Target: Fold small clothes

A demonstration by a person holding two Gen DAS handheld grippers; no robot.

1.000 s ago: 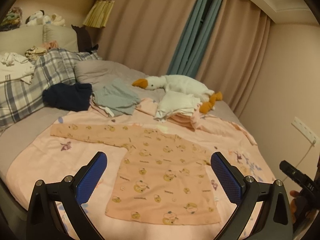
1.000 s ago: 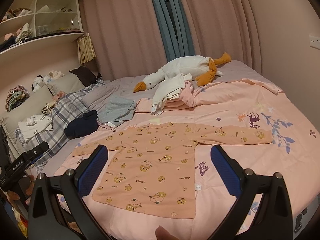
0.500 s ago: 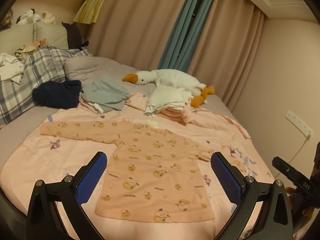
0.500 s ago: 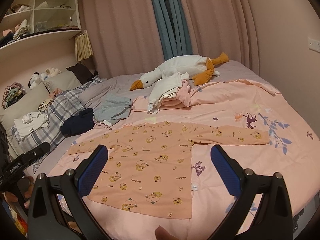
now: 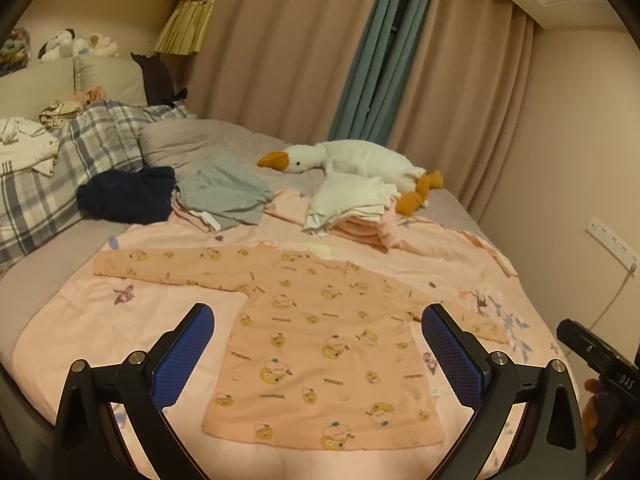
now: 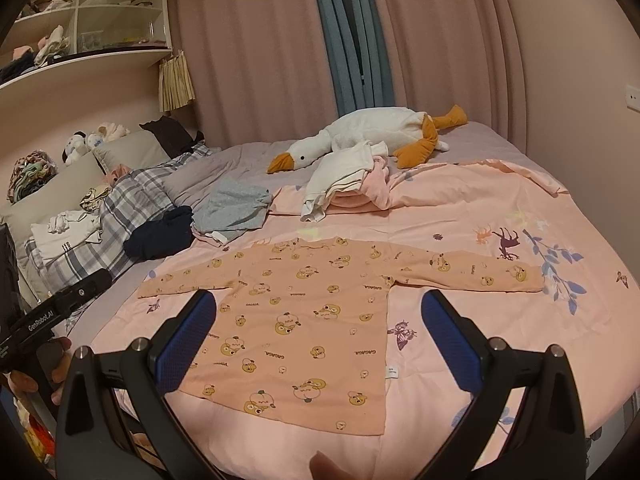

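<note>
Blue-padded jaws on both the left gripper (image 5: 318, 354) and the right gripper (image 6: 319, 344) are spread wide with nothing in them, hovering over the near edge of the bed, I'd guess so each can drop onto a corner; the peach bear-print shirt (image 5: 320, 344) lies flat on the pink quilt (image 6: 500, 320), sleeves stretched out sideways, clearly laid out for folding; behind it sit a pile of clothes (image 6: 348, 184) and a plush goose (image 6: 372, 132), well apart from the shirt.
</note>
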